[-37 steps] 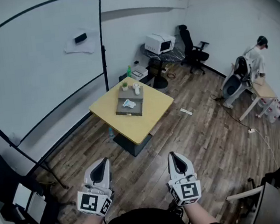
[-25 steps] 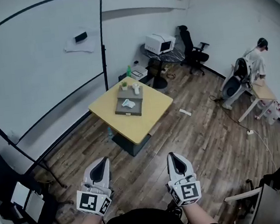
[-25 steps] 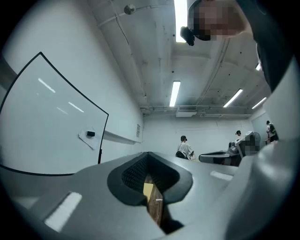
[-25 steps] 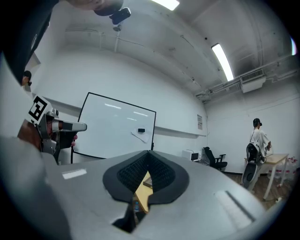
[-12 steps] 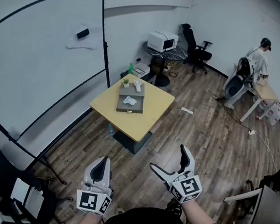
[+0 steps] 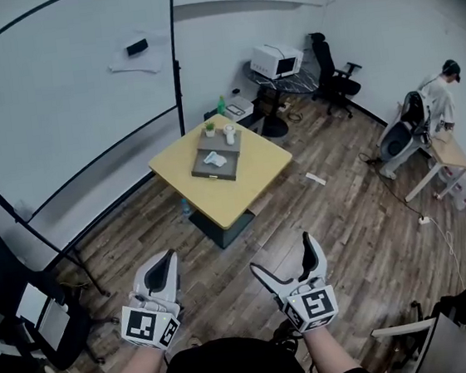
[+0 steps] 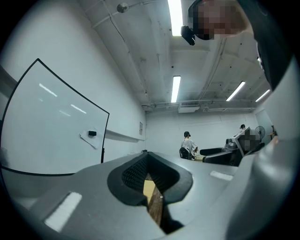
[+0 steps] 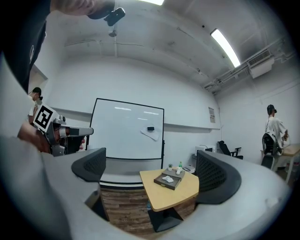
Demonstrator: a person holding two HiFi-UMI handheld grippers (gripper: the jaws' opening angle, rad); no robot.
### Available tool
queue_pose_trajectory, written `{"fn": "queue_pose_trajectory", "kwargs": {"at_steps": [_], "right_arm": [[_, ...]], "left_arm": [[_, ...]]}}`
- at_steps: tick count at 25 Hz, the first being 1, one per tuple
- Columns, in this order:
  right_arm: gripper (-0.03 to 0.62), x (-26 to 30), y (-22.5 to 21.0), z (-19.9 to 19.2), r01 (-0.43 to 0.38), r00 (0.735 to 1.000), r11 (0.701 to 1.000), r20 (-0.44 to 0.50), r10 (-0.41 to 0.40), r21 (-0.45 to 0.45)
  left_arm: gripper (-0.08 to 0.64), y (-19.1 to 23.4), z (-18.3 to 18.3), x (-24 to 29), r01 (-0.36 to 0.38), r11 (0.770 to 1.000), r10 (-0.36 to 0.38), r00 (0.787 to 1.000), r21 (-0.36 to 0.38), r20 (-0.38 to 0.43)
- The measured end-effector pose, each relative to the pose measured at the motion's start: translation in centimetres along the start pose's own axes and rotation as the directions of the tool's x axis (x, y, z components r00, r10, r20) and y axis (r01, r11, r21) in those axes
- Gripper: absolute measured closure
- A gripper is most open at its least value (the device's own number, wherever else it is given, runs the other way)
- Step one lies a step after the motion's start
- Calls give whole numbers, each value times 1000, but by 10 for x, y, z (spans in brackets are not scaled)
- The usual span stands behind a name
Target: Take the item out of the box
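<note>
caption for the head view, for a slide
Left tool shut, right tool just opened, both short of the table with the box.

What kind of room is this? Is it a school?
Probably an office or workroom, though I can't rule out a school. There is a big whiteboard on a stand, a yellow table on a wood floor, and a black office chair at the back.

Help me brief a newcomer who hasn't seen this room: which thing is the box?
Beside the big whiteboard stands a square yellow table. The box is the flat dark grey tray near its middle. Unlike the potted plant and white container behind it, it has a white item lying inside.
</note>
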State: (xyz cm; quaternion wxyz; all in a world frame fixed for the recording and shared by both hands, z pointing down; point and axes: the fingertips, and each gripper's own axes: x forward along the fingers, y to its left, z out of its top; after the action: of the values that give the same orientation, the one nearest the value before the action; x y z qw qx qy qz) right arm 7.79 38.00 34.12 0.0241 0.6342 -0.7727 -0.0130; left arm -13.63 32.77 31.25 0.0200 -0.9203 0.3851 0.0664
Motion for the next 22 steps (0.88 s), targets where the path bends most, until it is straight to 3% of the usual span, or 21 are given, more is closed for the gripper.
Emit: {"fn": "queue_pose_trajectory", "kwargs": {"at_steps": [13,22], "right_arm": [[-5,-5,-37,-22,-57,998,997,25,56,47],[-5,20,-59,-26,-44,997,998,60,42,38]], "left_arm": [[560,-51,-20,23,-18,1000,19,1000,14,-24],[560,-45,-28,57,3,1000,-3,1000,27,7]]}}
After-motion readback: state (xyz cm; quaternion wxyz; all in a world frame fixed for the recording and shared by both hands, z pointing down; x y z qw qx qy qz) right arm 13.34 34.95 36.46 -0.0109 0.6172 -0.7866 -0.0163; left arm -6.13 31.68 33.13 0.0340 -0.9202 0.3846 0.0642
